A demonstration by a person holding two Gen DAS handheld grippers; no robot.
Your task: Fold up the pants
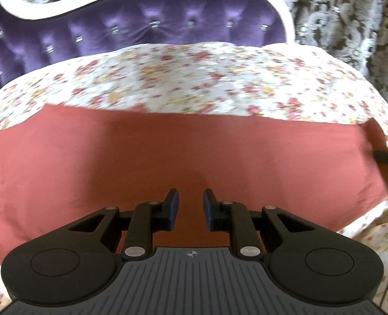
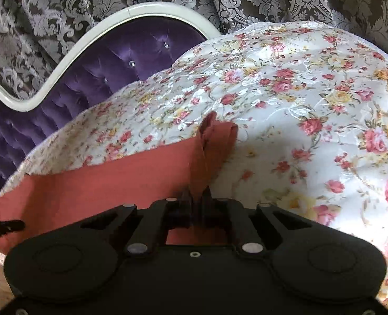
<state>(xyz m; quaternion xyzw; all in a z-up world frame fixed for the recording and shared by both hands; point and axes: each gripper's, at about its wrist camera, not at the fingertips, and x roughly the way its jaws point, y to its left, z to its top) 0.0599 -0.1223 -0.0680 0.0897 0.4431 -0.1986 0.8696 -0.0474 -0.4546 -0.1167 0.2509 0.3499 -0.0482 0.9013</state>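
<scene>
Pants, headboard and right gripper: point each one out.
pants (image 1: 167,157): left wrist view, flat middle of the terracotta cloth.
headboard (image 2: 115,78): right wrist view, purple tufted panel.
right gripper (image 2: 197,197): right wrist view, between fingertips pinching the pants' edge.

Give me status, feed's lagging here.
Right gripper shut on pants edge. Left gripper open over them, empty. Nothing blocking.
</scene>
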